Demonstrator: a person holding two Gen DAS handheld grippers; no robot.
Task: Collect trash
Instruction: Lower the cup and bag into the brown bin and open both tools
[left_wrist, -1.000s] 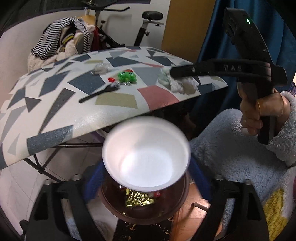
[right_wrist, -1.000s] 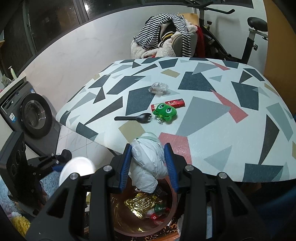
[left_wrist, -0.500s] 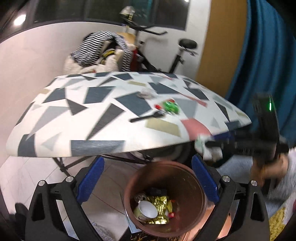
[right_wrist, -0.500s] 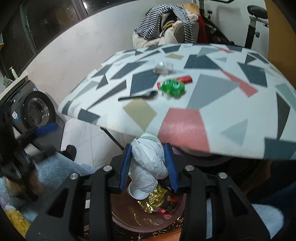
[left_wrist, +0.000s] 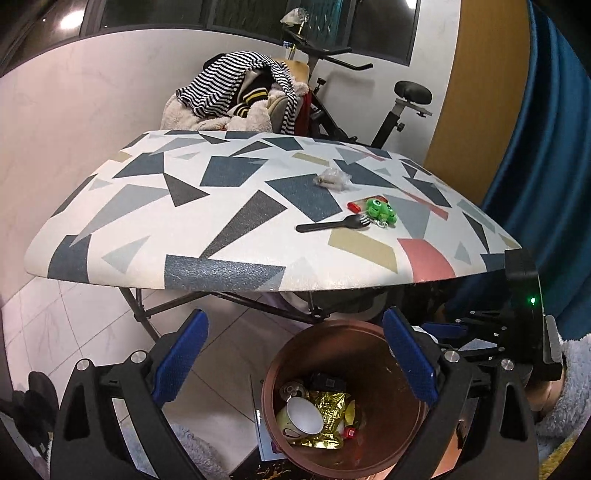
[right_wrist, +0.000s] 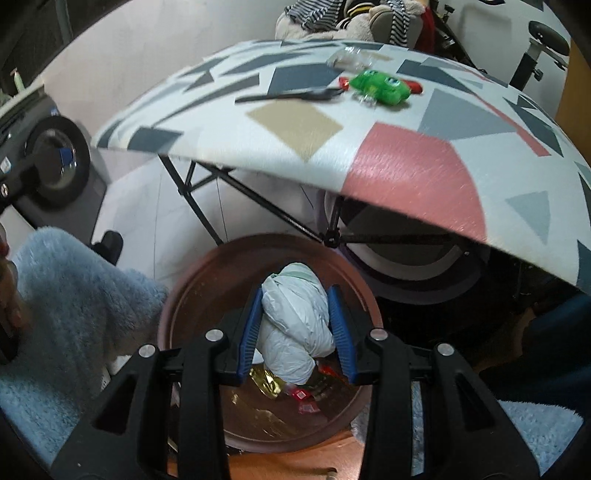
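Right gripper (right_wrist: 295, 328) clamped on white wad (right_wrist: 295, 325), hanging straight above bin (right_wrist: 184, 295) mouth, wad's long axis along the fingers; left gripper (left_wrist: 291, 365) wide, empty, over same bin; release should drop it in.

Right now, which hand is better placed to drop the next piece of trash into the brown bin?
The right. The right gripper holds the crumpled white wad over the brown bin; the left gripper is open and empty.

Crumpled white wad (right_wrist: 295, 325) hangs over the brown bin (right_wrist: 184, 295), clamped.
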